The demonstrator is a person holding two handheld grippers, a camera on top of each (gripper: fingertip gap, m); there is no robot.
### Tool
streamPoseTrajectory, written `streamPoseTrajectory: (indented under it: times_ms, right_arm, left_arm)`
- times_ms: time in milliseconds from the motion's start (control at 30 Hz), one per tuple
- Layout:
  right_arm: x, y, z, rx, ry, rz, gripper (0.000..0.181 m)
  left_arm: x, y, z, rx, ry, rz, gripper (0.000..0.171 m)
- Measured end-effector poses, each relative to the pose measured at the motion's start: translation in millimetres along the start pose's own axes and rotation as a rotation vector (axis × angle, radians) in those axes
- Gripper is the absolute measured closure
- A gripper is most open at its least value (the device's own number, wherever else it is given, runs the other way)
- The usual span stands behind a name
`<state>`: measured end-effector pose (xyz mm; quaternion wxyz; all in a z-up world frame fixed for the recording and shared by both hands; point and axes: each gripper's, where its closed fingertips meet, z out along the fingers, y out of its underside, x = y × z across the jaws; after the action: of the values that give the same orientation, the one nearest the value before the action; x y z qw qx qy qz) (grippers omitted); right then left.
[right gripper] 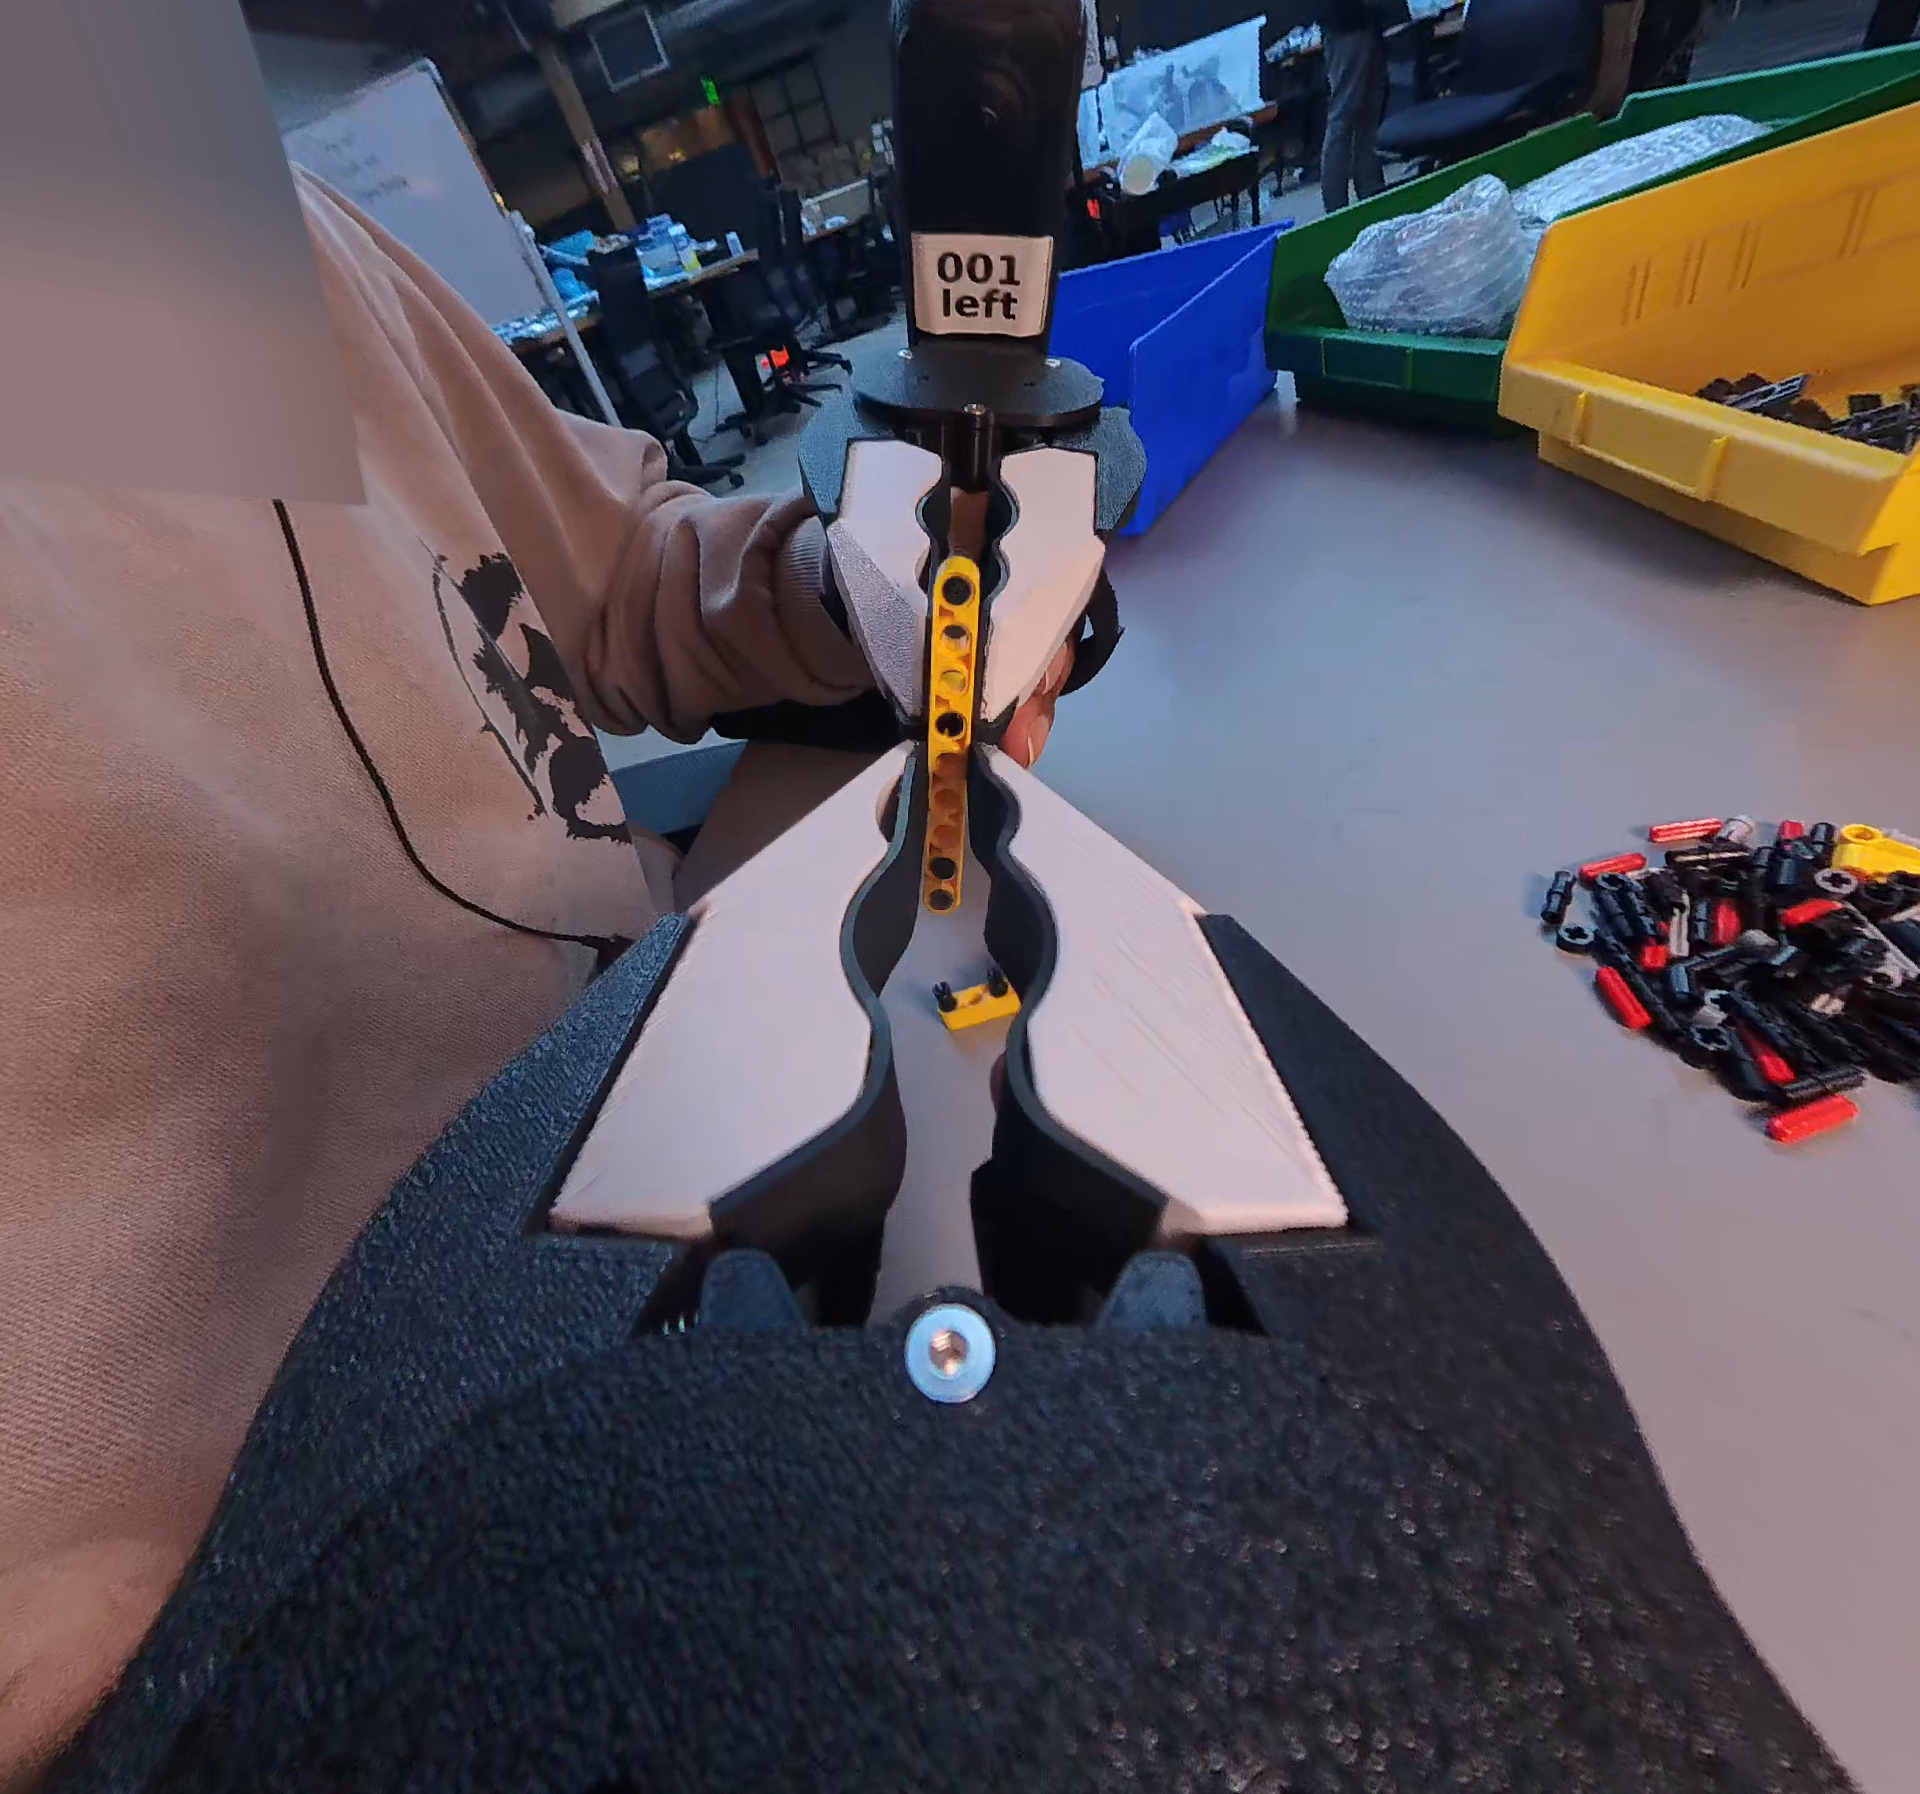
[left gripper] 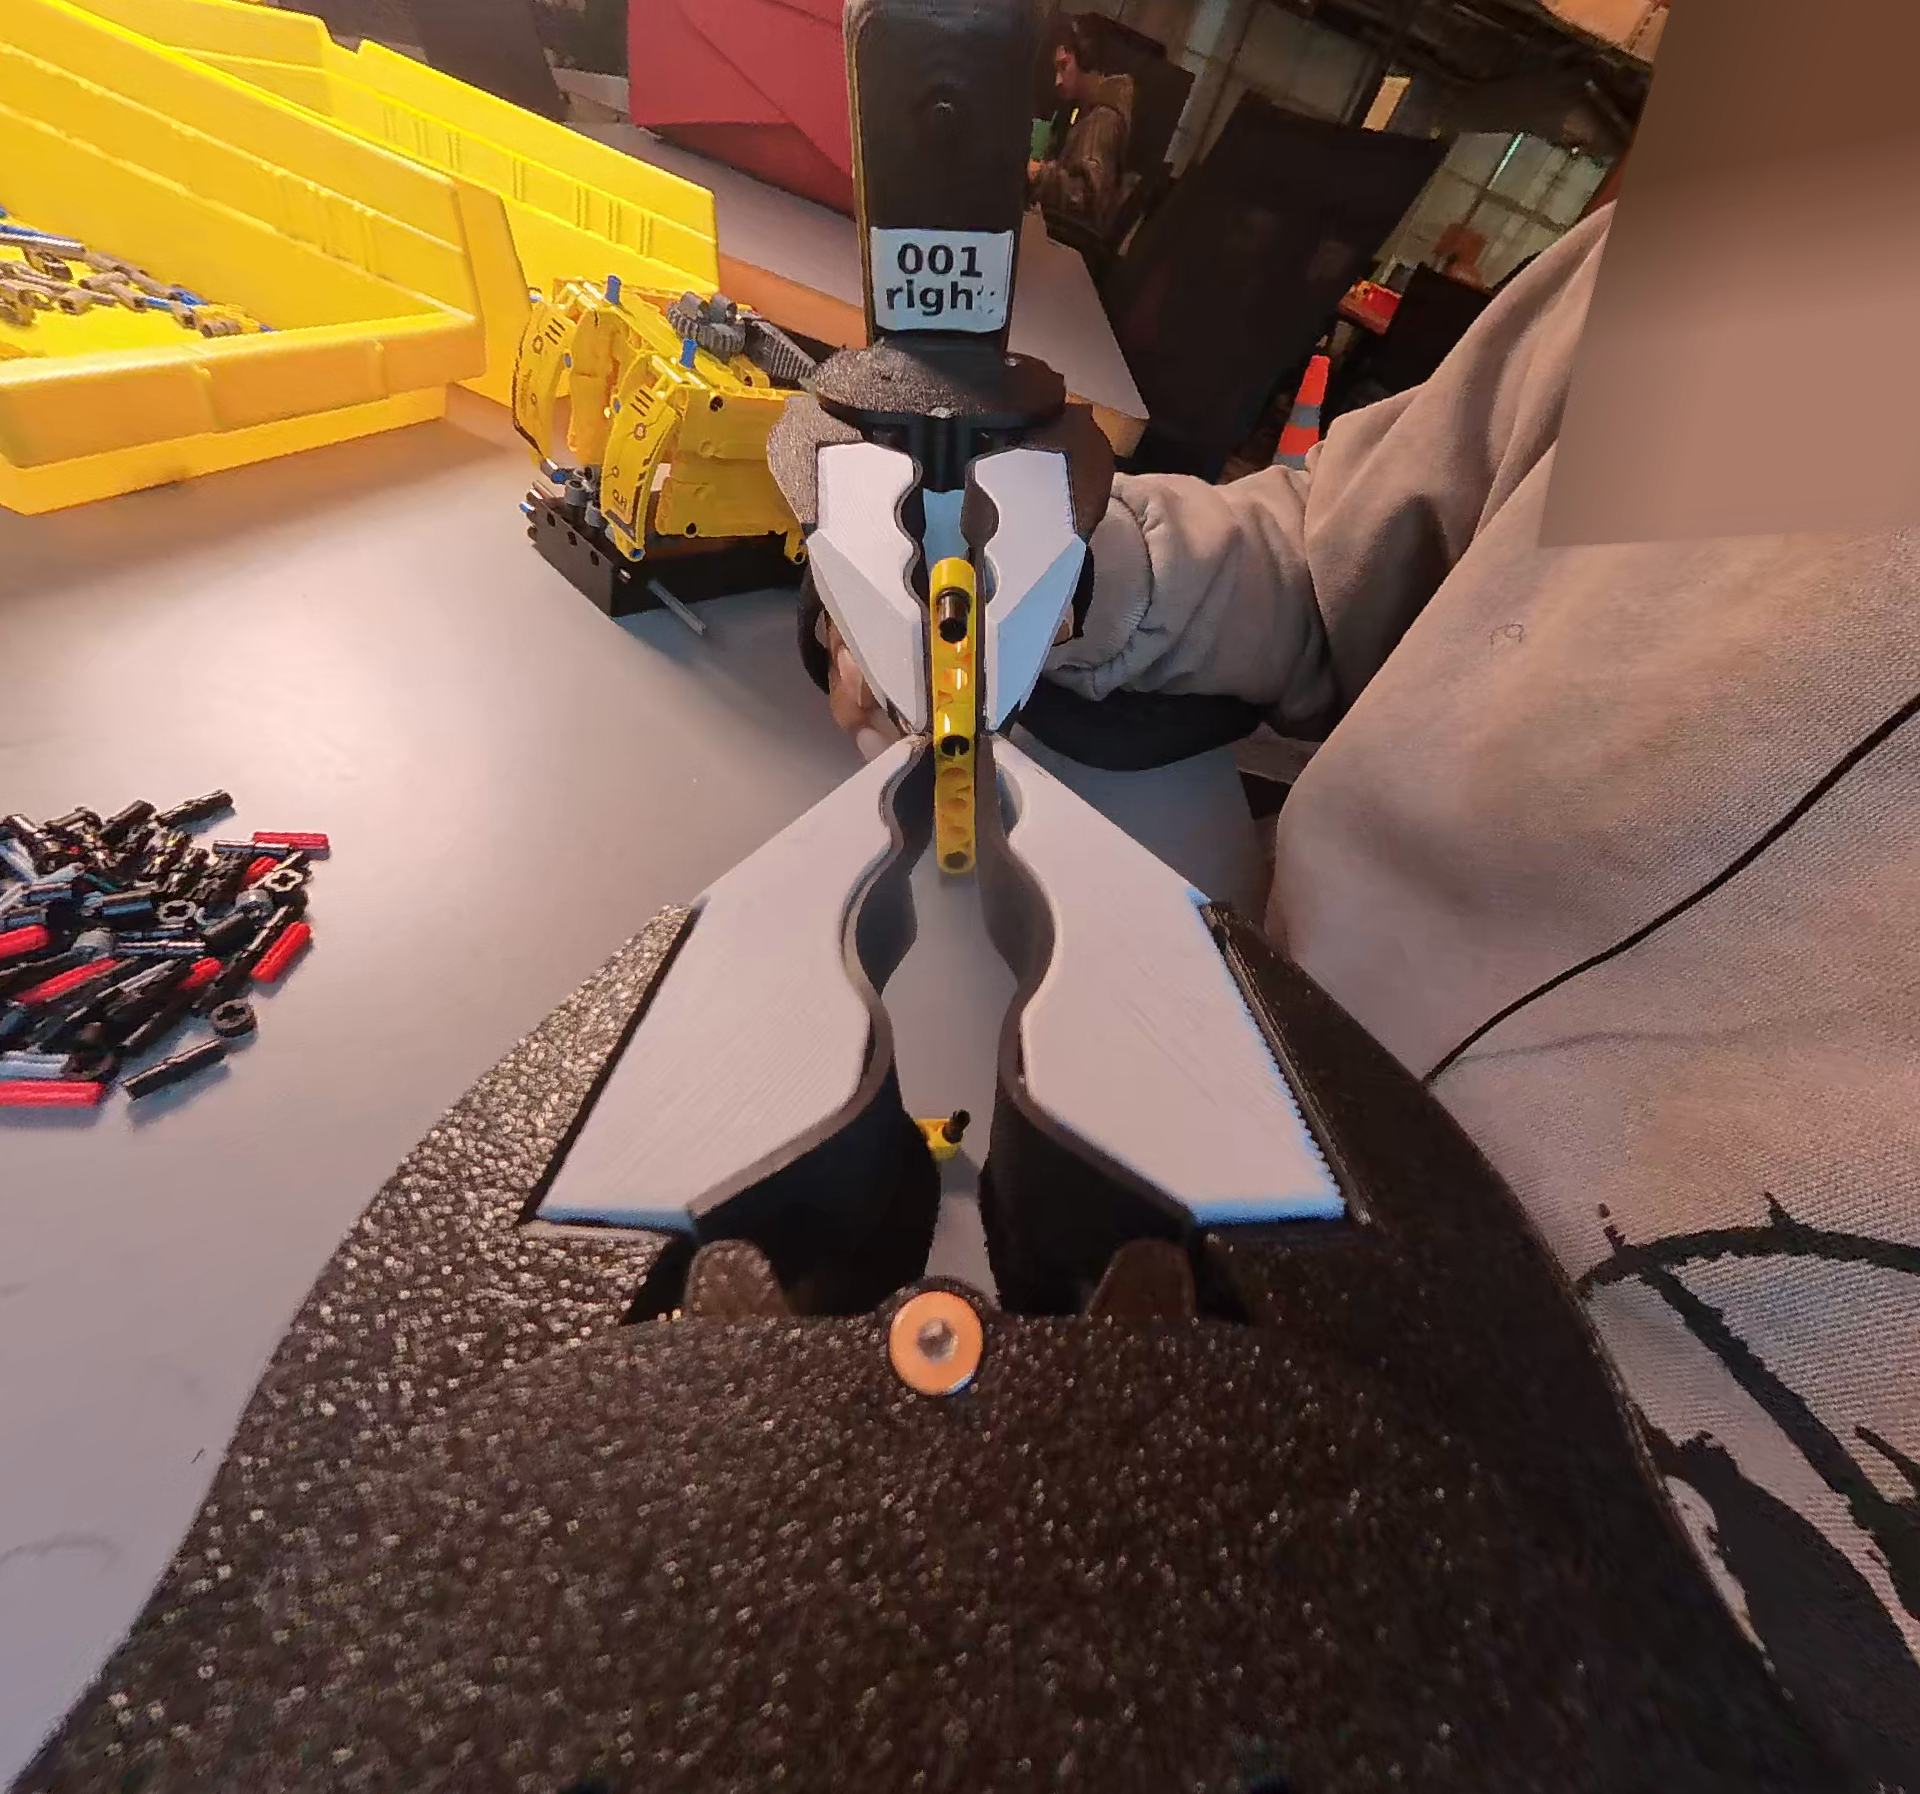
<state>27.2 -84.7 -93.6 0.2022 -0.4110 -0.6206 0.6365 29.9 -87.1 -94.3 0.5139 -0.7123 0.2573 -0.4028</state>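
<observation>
Left fingers: your tips pinch one end of the yellow holed beam.
Right fingers: clamped on the beam's other end, tip to tip with the left.
Below the fingers: small yellow pinned piece on the grey bench.
Outward: pile of black and red pins; yellow bins.

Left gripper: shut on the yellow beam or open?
Shut on it: left gripper fingertips pinch the yellow beam; right gripper clamps the other end.
</observation>
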Motion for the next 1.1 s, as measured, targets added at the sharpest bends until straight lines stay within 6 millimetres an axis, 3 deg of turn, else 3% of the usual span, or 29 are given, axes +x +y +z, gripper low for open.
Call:
streamPoseTrajectory:
  times_ms: [167,500,533,567,600,700,800,1100]
  right_arm:
    - [3.9,7.0,8.0,-0.064,0.067,-0.07,0.173]
    - [2.3,-3.0,4.6,0.001,0.069,-0.053,0.176]
    - [5.0,-7.5,-5.1,0.038,0.07,-0.04,0.176]
    - [14.4,-24.0,-27.7,0.148,0.099,0.013,0.176]
    - [27.4,-30.8,-45.0,0.193,0.177,0.009,0.176]
    - [29.4,-28.0,-29.4,0.168,0.157,-0.005,0.175]
    - [35.3,-33.5,-32.5,0.194,0.135,0.042,0.175]
    - [34.8,-11.5,-22.0,0.107,0.112,0.124,0.174]
  left_arm:
    - [-2.8,4.0,-3.4,0.001,-0.001,-0.012,0.165]
    - [-2.5,0.2,-8.4,0.012,-0.008,0.021,0.165]
    - [-20.0,-1.8,-23.0,0.037,-0.088,0.005,0.165]
    - [-36.4,-12.3,-50.2,0.123,-0.135,-0.052,0.166]
    - [-36.9,-16.7,-61.8,0.151,-0.129,-0.063,0.167]
    - [-19.9,-6.2,-29.0,0.032,-0.081,0.038,0.165]
    - [-27.1,-19.0,-35.1,0.087,-0.075,-0.016,0.165]
    - [-40.8,-7.4,-29.0,0.11,-0.086,-0.146,0.165]
